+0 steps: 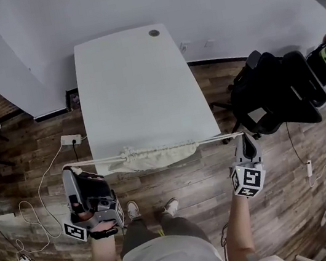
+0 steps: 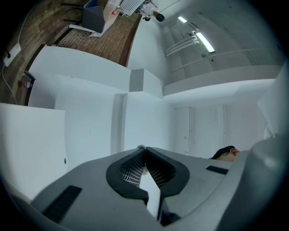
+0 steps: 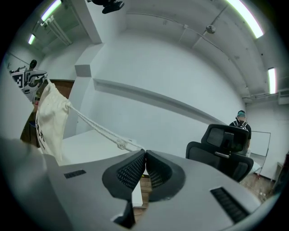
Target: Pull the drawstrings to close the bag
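Bag (image 1: pixel 155 157) hangs off table (image 1: pixel 137 87) near edge, mouth bunched tight; contents can't be seen. Taut strings (image 1: pixel 214 139) run from bag top out both sides. L gripper (image 1: pixel 69 169) left of bag, jaws pressed together on string end. R gripper (image 1: pixel 242 136) right of bag, pinching strings past knot.

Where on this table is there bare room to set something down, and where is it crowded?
Free: the whole white table from the bag back to the cable hole at its far end. Crowded: only the near edge, where the bag is and the left drawstring and right drawstring run taut to the left gripper and right gripper.
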The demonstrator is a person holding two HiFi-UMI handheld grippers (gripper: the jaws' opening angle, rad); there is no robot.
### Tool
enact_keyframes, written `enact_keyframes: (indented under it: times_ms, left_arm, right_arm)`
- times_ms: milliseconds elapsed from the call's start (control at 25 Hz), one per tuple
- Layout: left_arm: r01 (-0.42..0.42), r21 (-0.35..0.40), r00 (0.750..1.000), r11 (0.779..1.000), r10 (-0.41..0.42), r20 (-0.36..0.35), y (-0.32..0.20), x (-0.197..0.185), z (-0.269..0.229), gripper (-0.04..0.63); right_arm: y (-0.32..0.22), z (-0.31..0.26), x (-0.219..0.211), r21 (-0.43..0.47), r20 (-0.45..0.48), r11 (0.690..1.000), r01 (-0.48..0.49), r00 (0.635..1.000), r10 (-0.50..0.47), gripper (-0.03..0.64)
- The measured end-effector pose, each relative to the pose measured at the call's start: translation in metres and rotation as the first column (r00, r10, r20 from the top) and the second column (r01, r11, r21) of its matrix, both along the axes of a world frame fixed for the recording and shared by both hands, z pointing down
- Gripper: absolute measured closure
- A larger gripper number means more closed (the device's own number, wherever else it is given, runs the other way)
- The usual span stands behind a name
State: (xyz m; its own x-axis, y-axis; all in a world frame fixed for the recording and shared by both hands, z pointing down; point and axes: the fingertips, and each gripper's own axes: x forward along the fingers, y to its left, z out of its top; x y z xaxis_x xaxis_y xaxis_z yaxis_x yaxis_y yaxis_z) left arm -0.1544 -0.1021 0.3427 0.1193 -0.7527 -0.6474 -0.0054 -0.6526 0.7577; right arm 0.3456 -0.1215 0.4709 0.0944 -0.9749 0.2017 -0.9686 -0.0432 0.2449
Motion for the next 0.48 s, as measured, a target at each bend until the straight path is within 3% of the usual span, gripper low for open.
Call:
enact_keyframes:
  times_ms: [200,480]
  left_arm:
    - [0.013,0.030,1.000,0.999,-0.014,0.024,0.002,-0.005,-0.002,0.575]
    - [0.028,-0.017,1.000,0.999,-0.028,-0.007,0.000,-0.009,0.013,0.575]
  right_arm:
    - [0.004,-0.010,0.008,0.036,0.035,0.999,-0.004,0.999,0.003,0.580]
    - [0.013,0.000,0.016,0.014,0.045,1.000,-0.017,0.999,0.016,0.580]
